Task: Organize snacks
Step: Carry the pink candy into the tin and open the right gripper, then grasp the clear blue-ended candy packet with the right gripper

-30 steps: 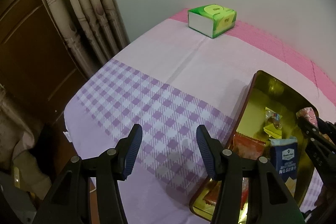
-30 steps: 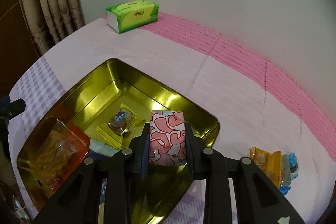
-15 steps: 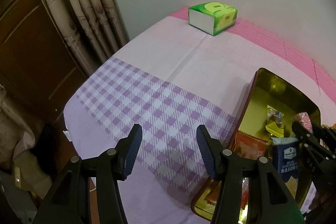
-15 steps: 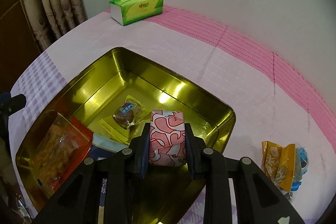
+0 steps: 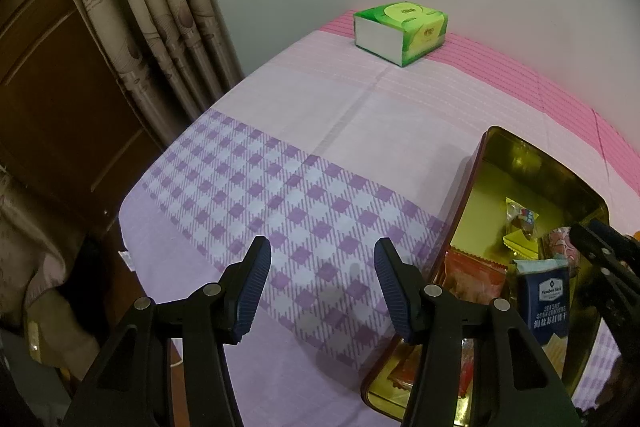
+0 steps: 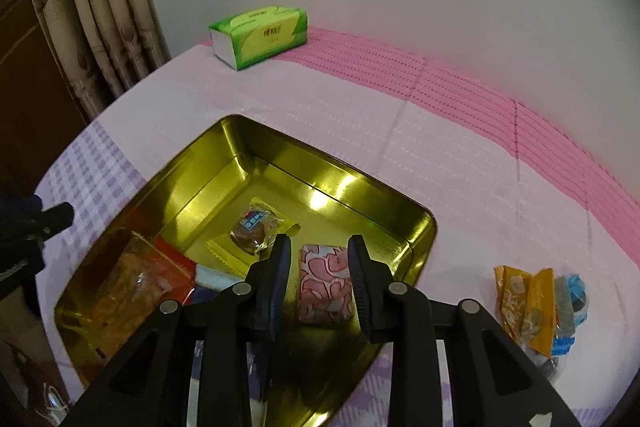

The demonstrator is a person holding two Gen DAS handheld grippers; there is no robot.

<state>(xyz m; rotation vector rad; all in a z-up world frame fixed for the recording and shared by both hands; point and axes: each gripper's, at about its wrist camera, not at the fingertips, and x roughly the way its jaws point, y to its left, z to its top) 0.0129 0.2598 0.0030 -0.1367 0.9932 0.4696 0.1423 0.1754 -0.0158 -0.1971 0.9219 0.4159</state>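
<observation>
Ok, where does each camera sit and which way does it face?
Left wrist: on the left gripper, angled down at the checked cloth; its two fingers show.
Right wrist: on the right gripper, angled down into the gold tin, pink snack between its fingers.
Shared: tin, green tissue box.

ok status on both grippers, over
Left gripper open, empty. Right gripper slack around pink snack, snack down in tin. More snacks outside tin. Nothing in the way.
</observation>
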